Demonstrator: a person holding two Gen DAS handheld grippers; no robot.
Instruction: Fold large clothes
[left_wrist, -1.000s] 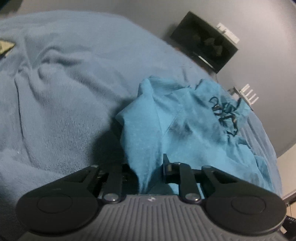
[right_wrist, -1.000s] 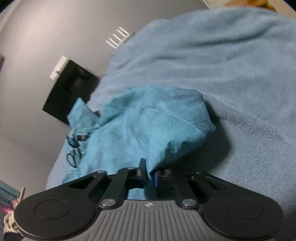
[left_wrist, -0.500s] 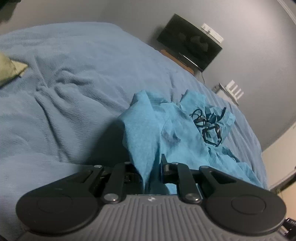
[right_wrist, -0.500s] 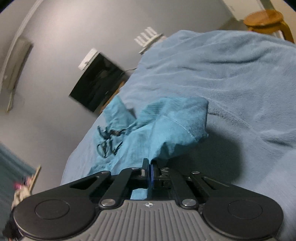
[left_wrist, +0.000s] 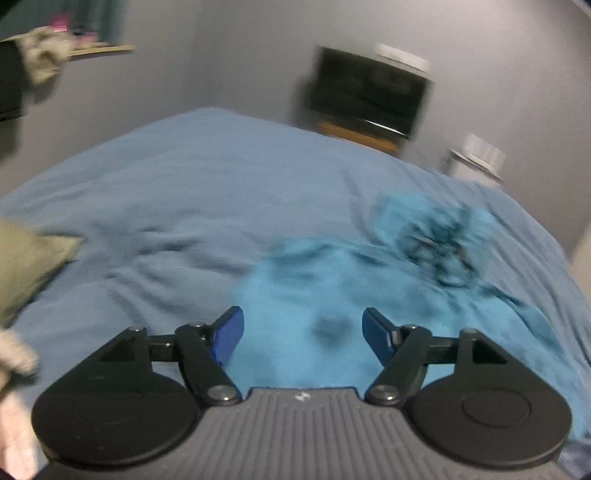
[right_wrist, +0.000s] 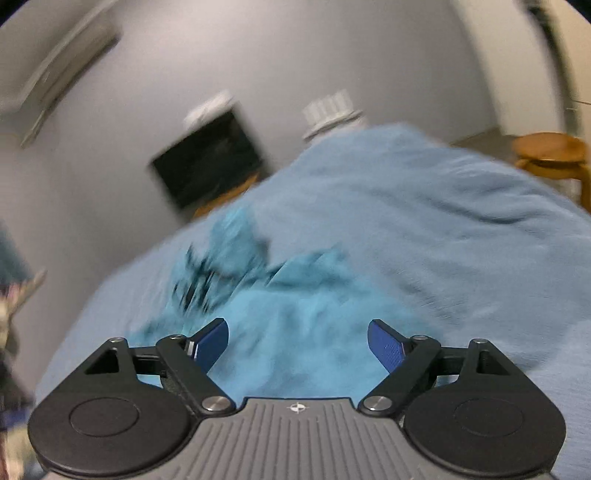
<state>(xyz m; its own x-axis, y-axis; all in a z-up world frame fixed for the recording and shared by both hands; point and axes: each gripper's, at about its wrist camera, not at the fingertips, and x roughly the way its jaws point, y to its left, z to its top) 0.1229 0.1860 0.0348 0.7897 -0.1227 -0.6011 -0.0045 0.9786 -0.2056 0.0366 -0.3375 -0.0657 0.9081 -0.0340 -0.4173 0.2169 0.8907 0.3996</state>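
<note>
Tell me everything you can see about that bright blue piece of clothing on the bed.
The teal garment is soft, knit-looking cloth, brighter than the blue blanket it lies on. It lies crumpled, not folded, with a blurred black print or cord near its far end and a small dark spot nearer the camera. Both grippers, left and right, hang open above it; neither grips it.

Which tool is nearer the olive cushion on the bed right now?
Left. The left tool hangs open over the teal garment, with the olive cushion off to its left. The right tool, also open, shows no cushion in its view.
</note>
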